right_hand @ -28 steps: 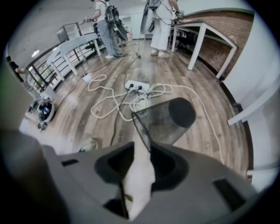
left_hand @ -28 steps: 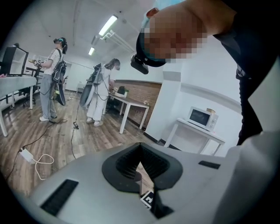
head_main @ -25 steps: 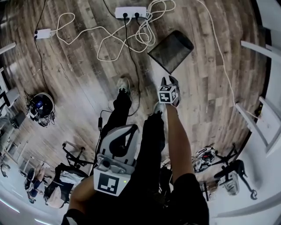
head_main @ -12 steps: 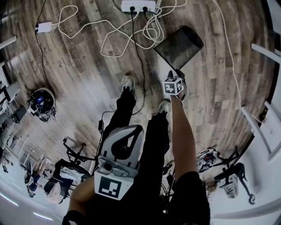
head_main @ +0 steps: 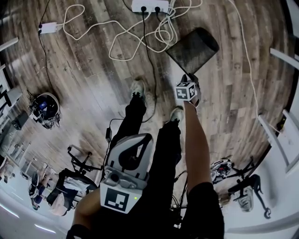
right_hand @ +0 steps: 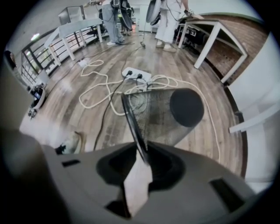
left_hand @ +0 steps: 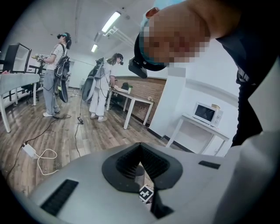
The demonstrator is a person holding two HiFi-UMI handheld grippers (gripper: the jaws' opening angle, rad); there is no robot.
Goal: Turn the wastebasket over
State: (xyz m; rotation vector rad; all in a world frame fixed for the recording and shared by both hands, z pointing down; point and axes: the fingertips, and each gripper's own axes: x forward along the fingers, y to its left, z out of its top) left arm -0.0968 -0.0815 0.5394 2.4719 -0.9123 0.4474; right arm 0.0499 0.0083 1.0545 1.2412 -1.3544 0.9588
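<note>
The left gripper (head_main: 135, 140) hangs at about 6 o'clock in the head view, close to the person's body. Its jaws are pressed together with nothing between them, and its own view looks out across the room, not down at the floor. At 9 o'clock a dark round object (head_main: 44, 109) with wires lies on the wooden floor (head_main: 88, 79). Up at 11 o'clock sits a small white adapter (head_main: 47, 28), and a white cable (head_main: 117, 35) loops across the boards toward the power strip (head_main: 150, 6) at 12 o'clock. The person's shoes (head_main: 137, 87) stand near the middle of the view.

The right gripper (head_main: 189, 78) points straight down at 1 o'clock, at the near edge of the wastebasket (head_main: 194, 46). The wastebasket is black mesh and lies on its side on the floor. Its open mouth faces the person and its closed base (right_hand: 187, 107) is turned away. In the right gripper view the thin rim (right_hand: 133, 127) runs between the jaws, which are closing around it. A strip of floor shows between them beside the rim, so the pads are not clamped on it.
</note>
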